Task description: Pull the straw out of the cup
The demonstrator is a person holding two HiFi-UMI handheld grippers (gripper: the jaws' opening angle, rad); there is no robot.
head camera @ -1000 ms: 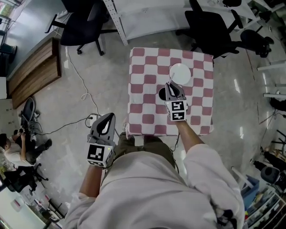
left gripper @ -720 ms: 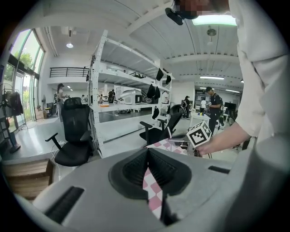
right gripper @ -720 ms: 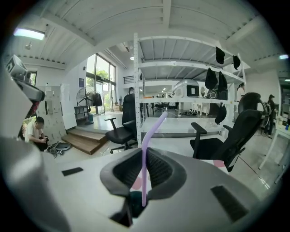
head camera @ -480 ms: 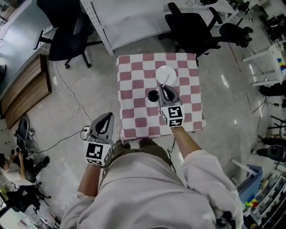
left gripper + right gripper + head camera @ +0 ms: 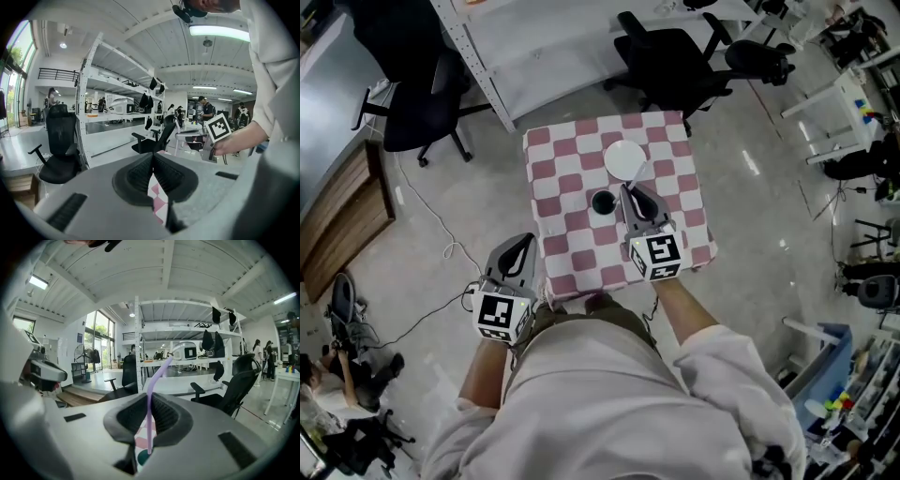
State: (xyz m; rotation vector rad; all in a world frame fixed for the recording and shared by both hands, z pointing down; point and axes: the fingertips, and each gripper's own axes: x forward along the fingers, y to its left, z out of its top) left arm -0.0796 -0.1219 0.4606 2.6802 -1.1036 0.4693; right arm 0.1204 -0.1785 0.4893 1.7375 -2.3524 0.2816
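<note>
Right gripper (image 5: 628,190): held over the table (image 5: 572,239), pointing toward its far side. In the right gripper view the jaws are clamped on the straw (image 5: 149,401), with both ribbed pads pressing on its shaft.

Straw: lavender, standing nearly upright between the pads, its upper section bending away to the far right. Its lower end hangs below the pads, in line with the cup (image 5: 143,458), which shows as a dark rounded form under the jaws. Contact between straw end and cup cannot be determined from that view.

Cup (image 5: 602,202): dark, standing upright on the checked cloth near the middle of the table, just left of the right gripper's tips and apart from them in the head view.

White round disc (image 5: 624,159): lying flat on the cloth, on the far side of the cup and close to it.

Left gripper (image 5: 523,246): held off the near left corner of the table, over the floor. In the left gripper view (image 5: 153,161) the jaws are together with nothing between them; a strip of checked cloth shows below the pads.

Surroundings: two black office chairs (image 5: 675,61) and a white shelving frame (image 5: 502,56) stand beyond the far edge of the table.
</note>
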